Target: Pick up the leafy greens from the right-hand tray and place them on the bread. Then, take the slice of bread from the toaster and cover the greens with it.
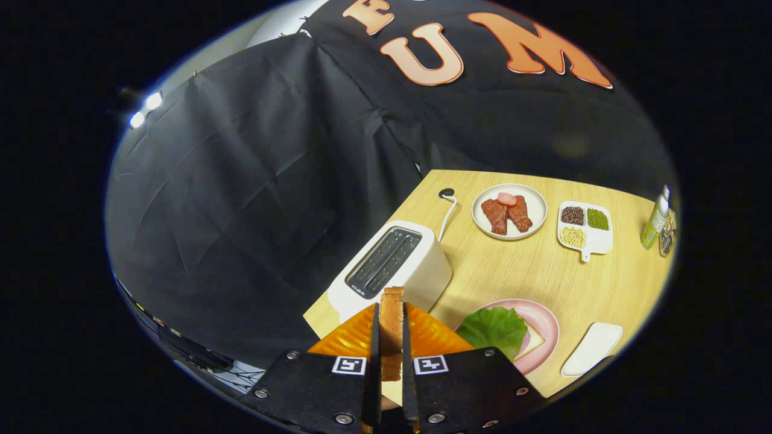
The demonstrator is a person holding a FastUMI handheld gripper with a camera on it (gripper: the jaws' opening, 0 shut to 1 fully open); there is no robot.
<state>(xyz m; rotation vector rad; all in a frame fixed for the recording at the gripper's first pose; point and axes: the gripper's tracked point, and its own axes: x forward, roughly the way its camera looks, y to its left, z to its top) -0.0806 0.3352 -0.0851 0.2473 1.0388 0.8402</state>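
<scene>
One bread slice (392,325) is clamped upright between gripper (391,337) fingers, near one toaster (392,265); one pink plate (546,328) lies right

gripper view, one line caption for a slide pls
Gripper shut on bread slice above toaster, greens already on plate.

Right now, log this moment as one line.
fingers shut on bread slice | toaster empty, just beyond | leafy greens on bread, pink plate | next: cover
</scene>
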